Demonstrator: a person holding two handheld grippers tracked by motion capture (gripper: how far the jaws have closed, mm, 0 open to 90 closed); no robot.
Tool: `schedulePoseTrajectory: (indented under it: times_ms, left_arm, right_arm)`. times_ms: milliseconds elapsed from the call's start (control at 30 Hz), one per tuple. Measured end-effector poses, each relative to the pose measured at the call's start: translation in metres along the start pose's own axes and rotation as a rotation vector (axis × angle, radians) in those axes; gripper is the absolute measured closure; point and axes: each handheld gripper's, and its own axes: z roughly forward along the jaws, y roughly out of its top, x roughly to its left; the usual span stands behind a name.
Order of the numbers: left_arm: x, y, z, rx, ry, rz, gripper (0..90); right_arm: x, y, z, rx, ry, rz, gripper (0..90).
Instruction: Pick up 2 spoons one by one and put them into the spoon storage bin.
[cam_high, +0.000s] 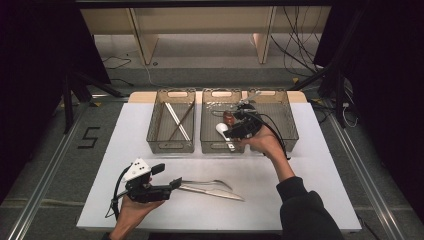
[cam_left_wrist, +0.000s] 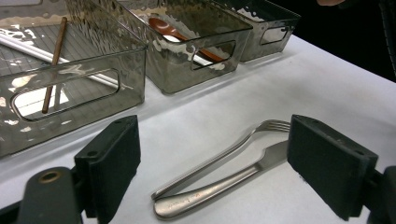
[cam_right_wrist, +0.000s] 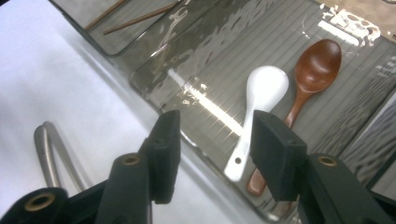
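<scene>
Matte black tongs (cam_right_wrist: 212, 156) gape above glossy white spoon (cam_right_wrist: 261, 100)

From above, the right gripper (cam_high: 239, 131) covered most of the spoons in the middle bin (cam_high: 210, 142). No clue what lay in the right bin (cam_high: 289, 131), way too small. In the left gripper view the knife (cam_left_wrist: 219, 189) blade hid behind a jaw, chopsticks (cam_left_wrist: 53, 60) cut off.

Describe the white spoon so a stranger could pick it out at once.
Three clear smoky bins stand in a row at the table's far edge; look in the middle bin. Two spoons lie side by side there: the white spoon is glossy, with a hole in its handle, beside the brown wooden spoon.
</scene>
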Motion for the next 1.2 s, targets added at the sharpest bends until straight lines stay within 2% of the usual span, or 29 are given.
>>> schedulePoseTrajectory:
  times_ms: [200,433,600,733,833,1200]
  left_arm:
    - [0.0,0.0,0.001,0.008,-0.003,0.001,17.3]
    - [0.0,-0.001,0.003,0.02,-0.011,-0.003,17.3]
    - [0.001,-0.001,0.006,0.064,-0.027,0.008,17.3]
    - [0.0,0.0,0.007,0.076,-0.037,0.012,17.3]
    - [0.0,0.0,0.009,0.097,-0.051,0.021,17.5]
    - [-0.005,0.007,0.017,0.191,-0.101,0.054,18.4]
  right_arm:
    - [0.006,-0.01,-0.011,-0.028,0.014,-0.017,48.4]
    - [0.014,-0.024,-0.017,-0.036,0.032,-0.027,44.4]
    - [0.019,-0.037,-0.022,-0.053,0.043,-0.034,42.2]
    - [0.02,-0.048,-0.026,-0.065,0.052,-0.039,40.3]
    - [0.021,-0.057,-0.031,-0.084,0.063,-0.03,39.4]
    - [0.025,-0.095,-0.039,-0.1,0.073,-0.011,36.9]
